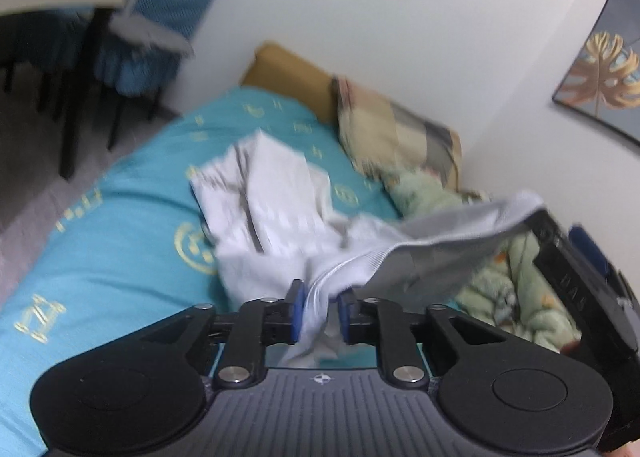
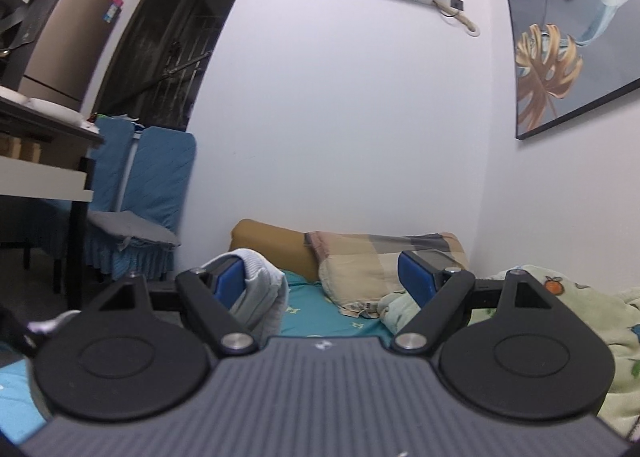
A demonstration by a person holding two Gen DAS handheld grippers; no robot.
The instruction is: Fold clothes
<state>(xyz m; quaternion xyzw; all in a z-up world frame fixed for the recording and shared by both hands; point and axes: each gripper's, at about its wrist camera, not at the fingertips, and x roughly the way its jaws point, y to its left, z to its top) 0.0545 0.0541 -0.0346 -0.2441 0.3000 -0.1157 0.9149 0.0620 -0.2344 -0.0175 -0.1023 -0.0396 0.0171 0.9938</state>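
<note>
Fingers of my left gripper (image 1: 319,311) are pinched tight on a bunched fold of the white, grey-lined fabric garment (image 1: 280,209), which trails away from them across the turquoise bedsheet with gold motifs (image 1: 112,241). Over on the right, my right gripper (image 2: 322,283) stands wide apart, yet a grey ribbed hem of that garment (image 2: 260,289) drapes over its left blue pad (image 2: 228,283), beside the pale green printed blanket (image 2: 592,297).

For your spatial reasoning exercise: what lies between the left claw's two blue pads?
In the left wrist view, a bunched fold of the white garment fills the gap inside the left claw, pinched between its pads.
</note>
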